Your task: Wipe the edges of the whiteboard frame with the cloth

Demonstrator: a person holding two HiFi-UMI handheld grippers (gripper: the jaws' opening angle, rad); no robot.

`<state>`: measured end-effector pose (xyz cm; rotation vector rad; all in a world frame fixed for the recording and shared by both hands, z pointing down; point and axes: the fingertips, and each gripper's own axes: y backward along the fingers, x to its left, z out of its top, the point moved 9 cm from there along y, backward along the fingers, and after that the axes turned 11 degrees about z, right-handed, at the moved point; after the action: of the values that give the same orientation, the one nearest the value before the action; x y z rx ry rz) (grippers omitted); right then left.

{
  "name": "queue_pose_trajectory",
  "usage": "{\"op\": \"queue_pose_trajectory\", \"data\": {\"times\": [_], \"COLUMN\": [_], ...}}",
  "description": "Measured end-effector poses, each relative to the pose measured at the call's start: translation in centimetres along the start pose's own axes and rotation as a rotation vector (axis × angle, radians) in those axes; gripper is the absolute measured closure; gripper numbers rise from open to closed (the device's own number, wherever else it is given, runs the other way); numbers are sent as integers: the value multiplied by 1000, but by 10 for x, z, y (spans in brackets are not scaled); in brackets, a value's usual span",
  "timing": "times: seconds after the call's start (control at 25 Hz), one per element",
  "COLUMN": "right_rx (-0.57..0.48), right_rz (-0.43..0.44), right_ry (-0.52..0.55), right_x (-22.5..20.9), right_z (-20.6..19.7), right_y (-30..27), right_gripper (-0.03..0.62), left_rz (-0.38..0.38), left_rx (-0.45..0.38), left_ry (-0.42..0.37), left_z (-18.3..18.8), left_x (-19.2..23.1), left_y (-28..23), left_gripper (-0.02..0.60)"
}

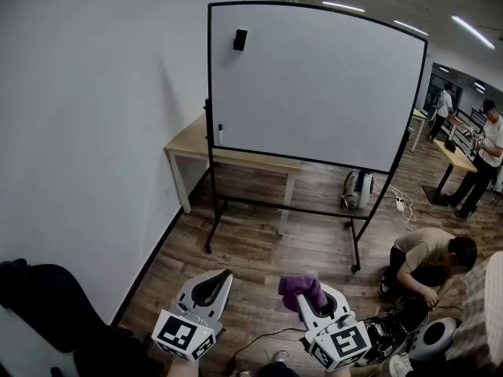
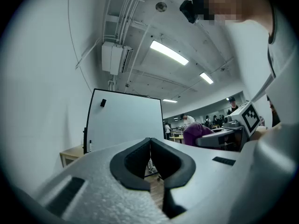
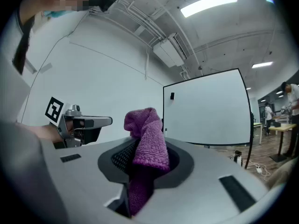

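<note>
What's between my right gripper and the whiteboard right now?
Only bare wood floor, as the head view shows. The right gripper, shut on the cloth, is well short of the whiteboard, and nothing stands in the way.

The cloth (image 3: 148, 143) is nubbly terry, the whiteboard (image 1: 314, 85) smooth.

Bare wooden floor (image 1: 259, 250) lies open from the near edge up to the whiteboard (image 1: 314, 85), leaving its front and left side free to approach. A desk (image 1: 192, 141) stands just behind its left part. On the near right a crouching person (image 1: 428, 259) and floor cables (image 1: 401, 203) crowd the way. A wall (image 1: 86, 132) closes the left, a black bag (image 1: 47, 305) beside it.
</note>
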<state>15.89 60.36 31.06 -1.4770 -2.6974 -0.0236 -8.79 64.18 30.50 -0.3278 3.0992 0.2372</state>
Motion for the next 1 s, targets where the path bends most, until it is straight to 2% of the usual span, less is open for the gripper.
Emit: {"op": "queue_pose_trajectory", "data": {"times": [0.76, 1.0], "right_rx": [12, 9], "right_rz": [-14, -23], "right_ry": [17, 4], "right_x": [2, -11], "right_z": [-2, -5], "right_y": [-1, -9], "right_gripper": [517, 516], "left_rz": [-16, -12], "left_rx": [-6, -3], "left_ry": [-4, 4], "left_z": [-1, -6], "left_x": [2, 9], "left_y": [-1, -14], "left_gripper": [565, 565]}}
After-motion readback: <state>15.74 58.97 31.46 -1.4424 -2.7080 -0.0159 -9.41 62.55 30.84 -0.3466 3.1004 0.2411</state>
